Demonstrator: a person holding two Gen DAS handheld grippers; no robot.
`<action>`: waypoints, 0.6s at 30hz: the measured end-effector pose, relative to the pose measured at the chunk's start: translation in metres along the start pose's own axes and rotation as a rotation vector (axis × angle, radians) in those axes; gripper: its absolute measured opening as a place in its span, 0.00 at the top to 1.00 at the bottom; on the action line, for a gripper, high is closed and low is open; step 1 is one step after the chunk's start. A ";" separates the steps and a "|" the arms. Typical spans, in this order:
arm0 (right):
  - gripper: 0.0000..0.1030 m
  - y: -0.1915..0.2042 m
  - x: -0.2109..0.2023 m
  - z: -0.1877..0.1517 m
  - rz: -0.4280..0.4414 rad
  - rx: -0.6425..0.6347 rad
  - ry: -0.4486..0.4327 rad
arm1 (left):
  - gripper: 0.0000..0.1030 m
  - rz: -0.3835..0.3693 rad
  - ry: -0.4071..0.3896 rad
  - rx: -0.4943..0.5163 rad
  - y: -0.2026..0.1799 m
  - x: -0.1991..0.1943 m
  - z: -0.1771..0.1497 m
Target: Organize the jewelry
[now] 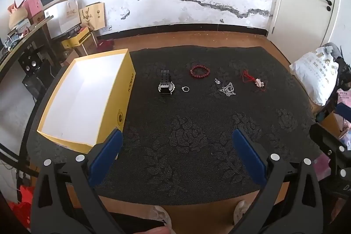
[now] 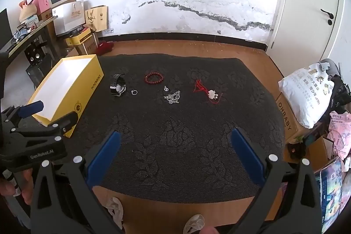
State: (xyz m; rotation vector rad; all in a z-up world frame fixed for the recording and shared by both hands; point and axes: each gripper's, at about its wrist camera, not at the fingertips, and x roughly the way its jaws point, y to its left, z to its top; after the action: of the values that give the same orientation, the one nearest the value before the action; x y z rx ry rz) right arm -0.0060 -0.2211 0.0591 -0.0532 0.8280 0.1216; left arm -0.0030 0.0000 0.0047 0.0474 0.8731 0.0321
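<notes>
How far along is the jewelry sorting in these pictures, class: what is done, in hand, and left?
Done: nothing; the yellow box looks empty. In hand: nothing; the left gripper and right gripper hang open above the mat. Left: the watch, ring, red bead bracelet, small silver piece, silver chain and red-cord pendant, all on the mat.

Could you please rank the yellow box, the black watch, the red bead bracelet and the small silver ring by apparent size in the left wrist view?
1. yellow box
2. black watch and red bead bracelet: look alike, too close to rank
3. small silver ring
</notes>
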 end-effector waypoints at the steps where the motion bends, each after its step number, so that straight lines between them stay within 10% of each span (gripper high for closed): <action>1: 0.06 0.000 0.000 0.000 -0.002 -0.002 0.000 | 0.05 -0.001 -0.003 0.001 0.000 -0.001 0.000; 18: 0.06 0.000 0.000 0.001 0.001 -0.003 0.002 | 0.05 -0.024 0.000 -0.008 -0.002 -0.001 -0.001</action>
State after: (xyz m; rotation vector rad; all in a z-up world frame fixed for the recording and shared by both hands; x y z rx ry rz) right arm -0.0051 -0.2210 0.0596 -0.0555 0.8295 0.1233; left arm -0.0045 -0.0021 0.0050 0.0289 0.8736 0.0131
